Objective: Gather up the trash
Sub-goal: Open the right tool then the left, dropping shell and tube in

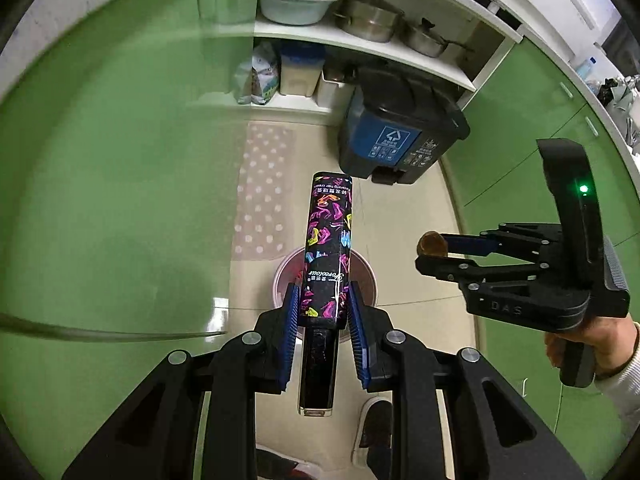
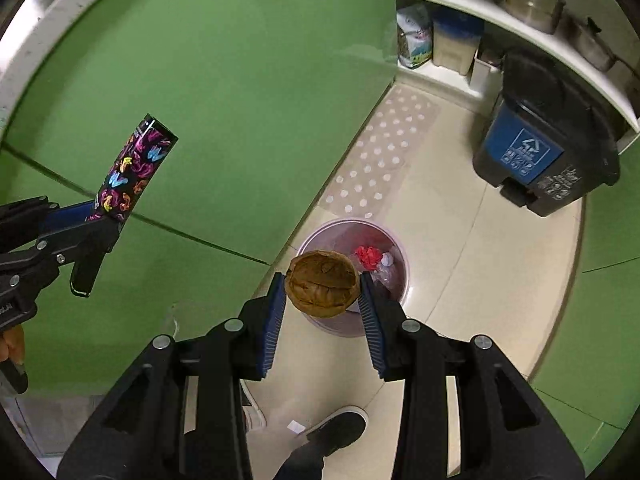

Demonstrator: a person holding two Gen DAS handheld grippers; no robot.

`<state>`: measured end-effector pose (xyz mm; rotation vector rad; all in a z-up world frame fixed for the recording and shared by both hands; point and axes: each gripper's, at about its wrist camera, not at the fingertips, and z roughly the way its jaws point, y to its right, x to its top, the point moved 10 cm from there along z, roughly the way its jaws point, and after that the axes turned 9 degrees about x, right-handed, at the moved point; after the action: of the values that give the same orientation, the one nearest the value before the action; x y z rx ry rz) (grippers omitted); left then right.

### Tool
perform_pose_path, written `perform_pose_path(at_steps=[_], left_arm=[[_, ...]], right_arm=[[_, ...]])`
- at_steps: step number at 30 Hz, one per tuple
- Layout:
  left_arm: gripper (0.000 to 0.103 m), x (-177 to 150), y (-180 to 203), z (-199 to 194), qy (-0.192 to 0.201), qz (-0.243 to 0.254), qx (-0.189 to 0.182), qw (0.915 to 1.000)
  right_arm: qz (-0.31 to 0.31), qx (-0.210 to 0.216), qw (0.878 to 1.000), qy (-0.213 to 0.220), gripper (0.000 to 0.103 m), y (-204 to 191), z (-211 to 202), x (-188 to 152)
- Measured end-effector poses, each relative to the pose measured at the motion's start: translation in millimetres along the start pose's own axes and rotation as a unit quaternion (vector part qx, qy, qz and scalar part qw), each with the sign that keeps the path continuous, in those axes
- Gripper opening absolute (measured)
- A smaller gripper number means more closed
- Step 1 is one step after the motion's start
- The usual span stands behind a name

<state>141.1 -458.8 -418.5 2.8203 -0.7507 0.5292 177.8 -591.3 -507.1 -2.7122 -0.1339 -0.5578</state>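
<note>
My left gripper (image 1: 322,306) is shut on a long black box with colourful print (image 1: 329,248), held upright above a pink translucent waste bin (image 1: 280,276) on the floor. The box also shows in the right wrist view (image 2: 130,172). My right gripper (image 2: 323,284) is shut on a brown walnut shell half (image 2: 322,282), held over the same bin (image 2: 396,276), which holds red crumpled paper (image 2: 369,256) and clear plastic. The right gripper also shows in the left wrist view (image 1: 430,245) to the right of the box.
A dark pedal bin with a blue recycling label (image 1: 400,128) (image 2: 548,152) stands by white shelves with pots (image 1: 372,16). Green cabinet doors (image 1: 100,160) line both sides. A polka-dot mat (image 1: 262,196) lies on the tiled floor. My shoes (image 2: 336,428) are below.
</note>
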Motion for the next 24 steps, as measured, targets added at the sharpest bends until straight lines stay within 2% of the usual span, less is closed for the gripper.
perform_pose_path(at_steps=[4, 5, 7, 14, 19, 24], left_arm=[[0.024, 2.1, -0.7, 10.3, 0.0, 0.005, 0.0, 1.0], [0.024, 2.9, -1.1, 13.0, -0.001, 0.005, -0.001, 1.0], [0.024, 4.5, -0.5, 14.8, 0.0, 0.007, -0.001, 1.0], [0.024, 3.2, 10.6, 19.8, -0.005, 0.021, -0.006, 0.9998], [0.024, 3.8, 26.9, 29.1, -0.012, 0.035, -0.014, 0.9992], [0.024, 5.3, 41.0, 44.0, -0.021, 0.045, -0.021, 0.9985]], right_arm=[[0.002, 0.007, 1.0, -0.006, 0.04, 6.9, 18.7, -0.3], [0.004, 0.007, 1.0, -0.008, 0.059, 9.1, 21.9, -0.3], [0.009, 0.005, 1.0, 0.001, 0.085, 14.4, 23.4, 0.8], [0.044, -0.017, 0.999, 0.017, 0.095, 29.5, -2.4, -6.0], [0.08, -0.034, 0.995, 0.047, 0.097, 40.5, -39.8, -15.4], [0.086, -0.031, 0.994, 0.063, 0.097, 44.5, -58.3, -22.0]])
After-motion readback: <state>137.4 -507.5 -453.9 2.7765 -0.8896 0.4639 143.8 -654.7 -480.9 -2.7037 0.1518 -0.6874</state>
